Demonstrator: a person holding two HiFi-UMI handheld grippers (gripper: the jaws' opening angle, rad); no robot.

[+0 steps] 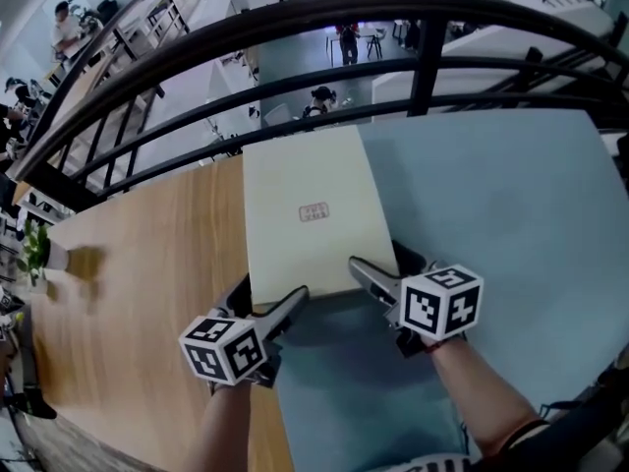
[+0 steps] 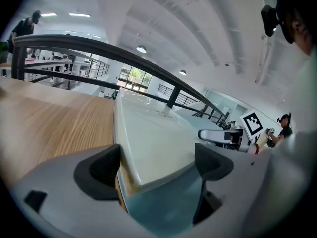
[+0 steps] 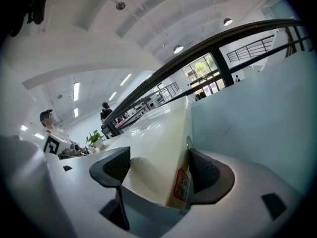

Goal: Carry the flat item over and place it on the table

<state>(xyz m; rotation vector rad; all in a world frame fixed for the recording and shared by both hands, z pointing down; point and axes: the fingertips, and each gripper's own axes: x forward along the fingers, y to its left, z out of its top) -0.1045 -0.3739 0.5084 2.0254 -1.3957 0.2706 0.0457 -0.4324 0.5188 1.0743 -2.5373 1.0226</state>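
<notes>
Box, flat & cream, sits across the seam btw wood table and blue-grey top, far end near black railing; can't tell if resting or lifted. Left gripper clamped on its near-left corner, right gripper clamped on near-right corner.

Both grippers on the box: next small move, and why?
Probably lower the flat box gently until it sits. Left gripper and right gripper both clamp its near corners. It spans the wooden table and the blue-grey surface, and contact underneath cannot be confirmed.
</notes>
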